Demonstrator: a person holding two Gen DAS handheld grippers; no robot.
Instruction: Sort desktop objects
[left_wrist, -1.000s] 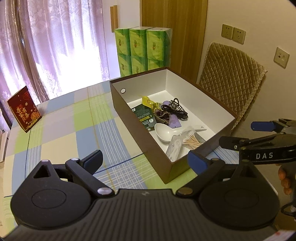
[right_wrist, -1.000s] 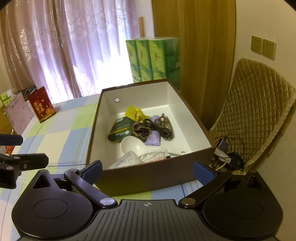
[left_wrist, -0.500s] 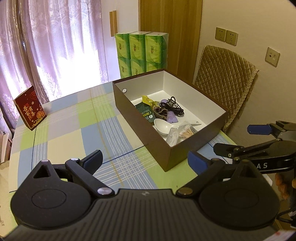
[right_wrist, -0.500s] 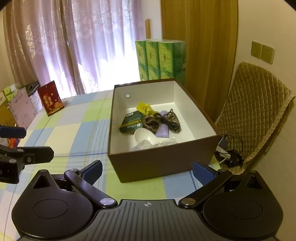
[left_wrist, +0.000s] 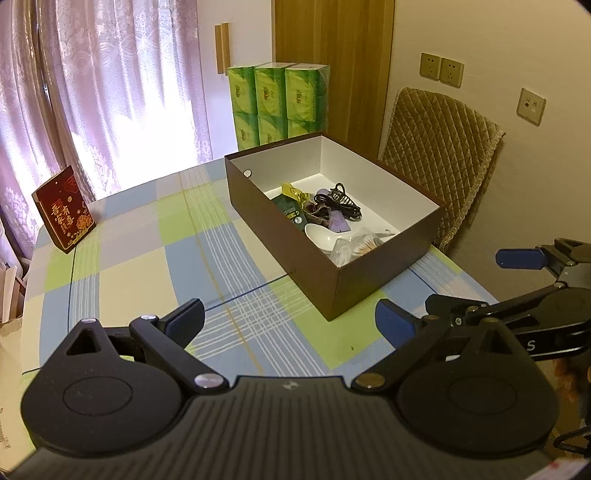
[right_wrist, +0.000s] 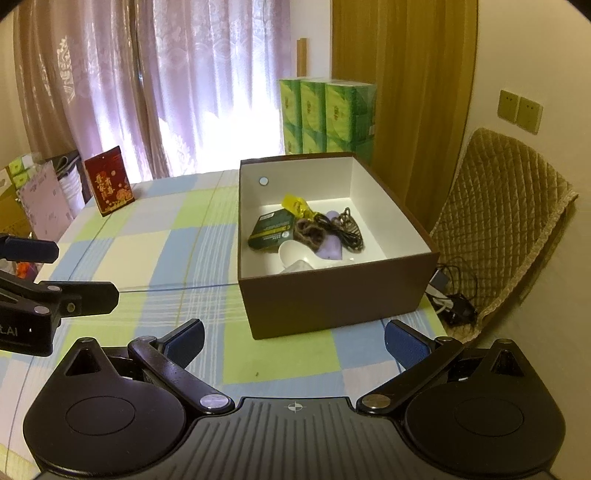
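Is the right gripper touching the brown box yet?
Apart. In the right wrist view, the right gripper is open and empty, and a strip of checked tablecloth shows between its fingertips and the brown box's near wall.

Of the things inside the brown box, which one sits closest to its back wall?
The crinkled yellow packet in the open brown cardboard box; the dark green carton, black cable and white spoon all lie nearer the front.

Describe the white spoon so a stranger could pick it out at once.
Find the brown box on the checked tablecloth. Among the clutter inside, toward its near end, lies the white spoon, beside a clear plastic bag. It is the only smooth, glossy white item there.
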